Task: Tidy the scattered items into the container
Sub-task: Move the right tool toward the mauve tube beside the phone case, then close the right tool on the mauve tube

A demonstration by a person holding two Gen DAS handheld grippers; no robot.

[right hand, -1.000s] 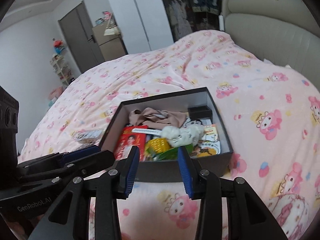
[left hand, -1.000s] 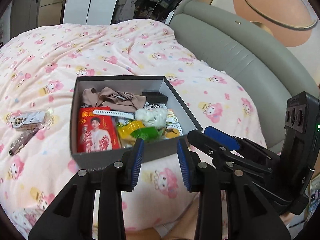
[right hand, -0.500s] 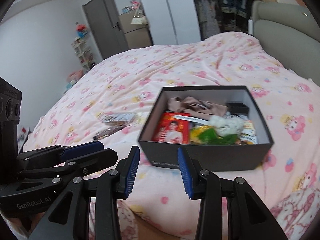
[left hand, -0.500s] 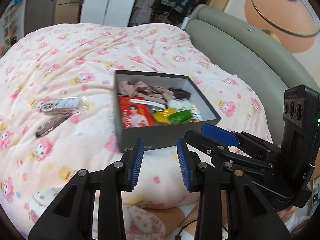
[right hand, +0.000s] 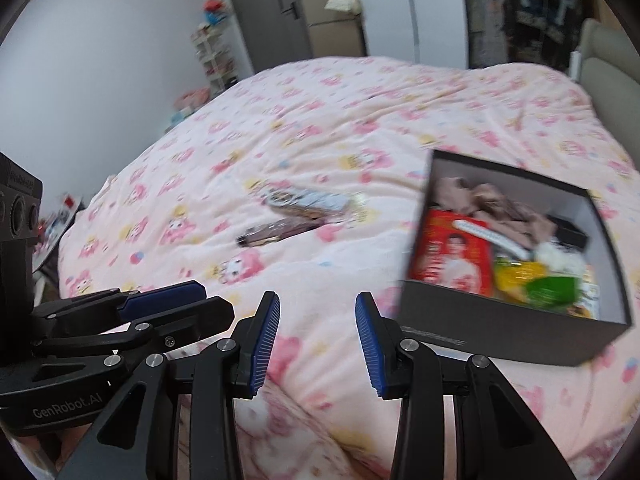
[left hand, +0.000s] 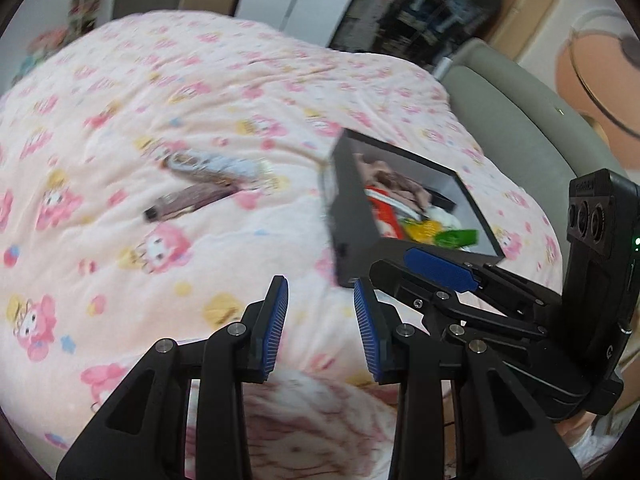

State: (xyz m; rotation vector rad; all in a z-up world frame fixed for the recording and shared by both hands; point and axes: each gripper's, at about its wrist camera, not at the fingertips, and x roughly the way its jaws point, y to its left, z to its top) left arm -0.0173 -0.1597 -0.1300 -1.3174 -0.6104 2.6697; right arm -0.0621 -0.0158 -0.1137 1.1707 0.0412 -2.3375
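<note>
A dark grey box sits on the pink patterned bedspread, filled with a beige cloth, a red packet, yellow and green wrappers and a white plush. Left of it two loose items lie on the cover: a pale phone case and a slim brown stick-shaped item. My left gripper is open and empty, near the bed's front edge. My right gripper is open and empty too, beside it; each shows in the other's view.
A grey padded headboard runs along the right of the bed. A wardrobe, a door and a shelf stand at the far wall. Wide bare bedspread lies around the loose items.
Both grippers have swung to the left together; the box has slid to the right in both views and the two loose items now lie near the middle. Jaws unchanged.
</note>
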